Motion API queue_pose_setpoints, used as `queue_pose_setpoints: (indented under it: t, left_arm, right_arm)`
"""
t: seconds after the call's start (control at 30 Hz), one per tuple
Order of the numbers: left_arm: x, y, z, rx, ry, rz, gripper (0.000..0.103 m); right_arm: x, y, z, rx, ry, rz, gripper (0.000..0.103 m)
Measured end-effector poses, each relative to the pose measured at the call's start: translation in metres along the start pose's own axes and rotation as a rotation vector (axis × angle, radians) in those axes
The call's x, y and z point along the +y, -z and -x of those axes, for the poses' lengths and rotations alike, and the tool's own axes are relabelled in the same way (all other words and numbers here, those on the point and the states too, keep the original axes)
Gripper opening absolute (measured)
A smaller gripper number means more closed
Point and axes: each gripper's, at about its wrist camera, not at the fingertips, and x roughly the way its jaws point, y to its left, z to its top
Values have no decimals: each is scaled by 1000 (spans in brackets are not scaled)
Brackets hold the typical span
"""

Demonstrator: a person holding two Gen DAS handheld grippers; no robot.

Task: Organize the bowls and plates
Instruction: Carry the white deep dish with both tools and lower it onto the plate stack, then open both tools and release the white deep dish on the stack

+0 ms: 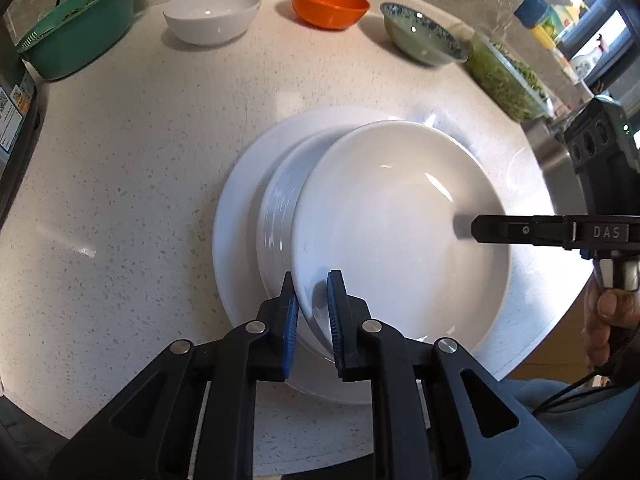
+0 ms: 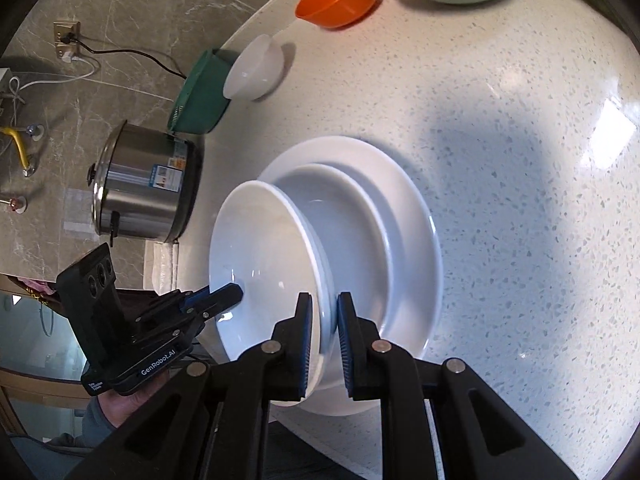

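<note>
A shallow white ceramic plate (image 1: 400, 232) hangs tilted over a smaller white plate (image 1: 280, 204) nested on a wide flat white plate (image 1: 236, 216), on a speckled white stone counter (image 1: 140, 152). The left gripper (image 1: 312, 312) and right gripper (image 2: 323, 340) each clamp opposite rims of it. An orange plastic bowl (image 1: 328, 0) sits well apart.

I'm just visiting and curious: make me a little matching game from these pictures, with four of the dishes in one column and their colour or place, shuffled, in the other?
Things:
1. top plate
2. largest plate
3. round bowl beside the colander
4. plastic bowl

Descriptions:
A. orange
B. white, standing alone at the back of the counter
C. at the bottom of the stack, flat on the counter
D. tilted, its rim gripped by both tools

Pairs: 1-D, 2-C, 3-B, 4-A
</note>
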Motion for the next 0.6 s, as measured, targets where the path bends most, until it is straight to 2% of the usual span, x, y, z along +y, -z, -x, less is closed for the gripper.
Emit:
queue_pose_setpoints:
  t: [0.53,0.6]
  left_arm:
    - [-4,-6,-20,-2,-47,21,15]
    - [-1,-6,-19,-13,-33,36,21]
  right_arm:
    - [0,-2,-16,5,70,64,21]
    - [0,-2,-16,7,75,69,21]
